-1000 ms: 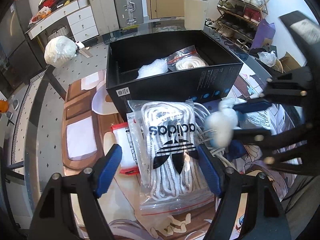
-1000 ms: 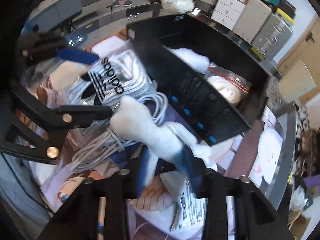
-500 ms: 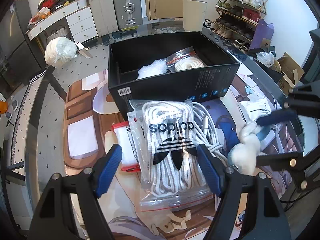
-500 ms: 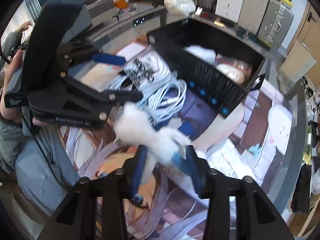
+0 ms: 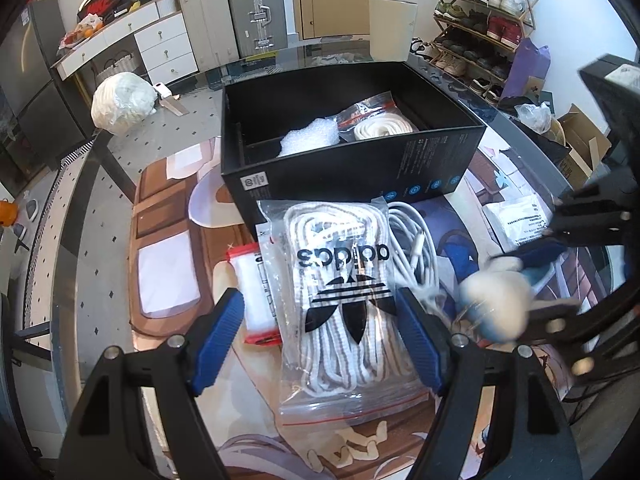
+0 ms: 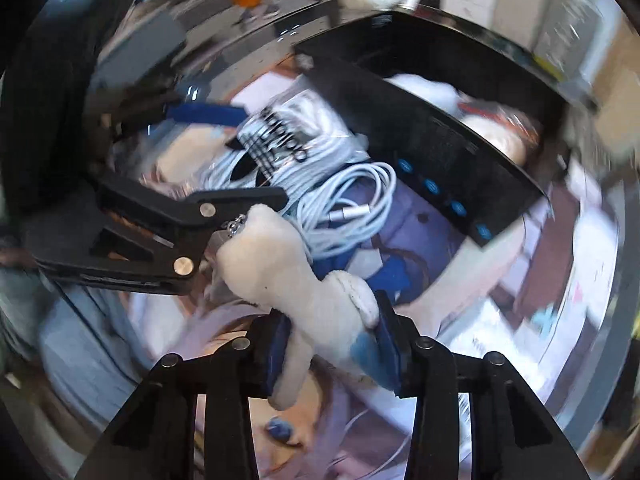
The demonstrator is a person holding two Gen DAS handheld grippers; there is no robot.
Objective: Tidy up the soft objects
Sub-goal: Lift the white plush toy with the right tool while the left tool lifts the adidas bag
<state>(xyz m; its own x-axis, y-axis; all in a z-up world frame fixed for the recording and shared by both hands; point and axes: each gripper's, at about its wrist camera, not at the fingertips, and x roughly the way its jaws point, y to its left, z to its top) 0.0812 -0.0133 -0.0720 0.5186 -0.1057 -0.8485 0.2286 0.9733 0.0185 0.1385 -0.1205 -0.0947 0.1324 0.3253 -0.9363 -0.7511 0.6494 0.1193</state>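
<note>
My left gripper (image 5: 320, 340) is open, its blue pads standing either side of a clear zip bag of white laces (image 5: 340, 280) without touching it. That bag lies on the table in front of a black box (image 5: 352, 172). To its right, my right gripper (image 5: 536, 280) holds a white plush toy (image 5: 494, 312) above the mat. In the right wrist view the toy (image 6: 288, 276) sits between the right gripper's (image 6: 332, 340) pads. The jaws are closing on it and the pads press its lower body. A small ball chain hangs from its top.
The box holds bubble wrap (image 5: 308, 140) and a bagged rope coil (image 5: 380, 126). A coiled white cable (image 5: 416, 248) lies right of the lace bag, and a red-edged pouch (image 5: 256, 292) lies left of it. A white packet (image 5: 516, 216) is at the far right.
The right gripper carried the plush toy away from the box and cable, to the right and toward the near side. The left gripper and lace bag stayed put.
</note>
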